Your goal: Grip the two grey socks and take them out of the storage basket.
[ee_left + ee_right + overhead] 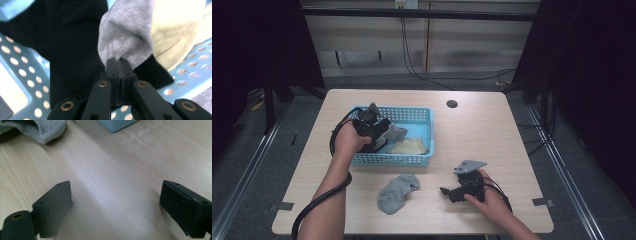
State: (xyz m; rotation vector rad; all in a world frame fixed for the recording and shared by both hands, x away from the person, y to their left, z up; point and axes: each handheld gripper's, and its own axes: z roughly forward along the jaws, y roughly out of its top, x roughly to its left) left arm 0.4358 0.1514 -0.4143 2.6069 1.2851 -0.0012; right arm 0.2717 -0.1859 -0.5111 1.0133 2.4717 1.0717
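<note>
Left tool (119, 62) pinches grey sock (125, 32) over blue basket (422, 116).

Left tool (384, 134) with jaws pinched together, arm extended, right tool (445, 191) resting low, jaws spread wide

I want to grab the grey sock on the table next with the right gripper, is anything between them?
Nothing visible blocks it. The right gripper rests on the table with jaws open, and bare wood lies between it and the grey sock. The blue basket sits farther back, off that line.
</note>
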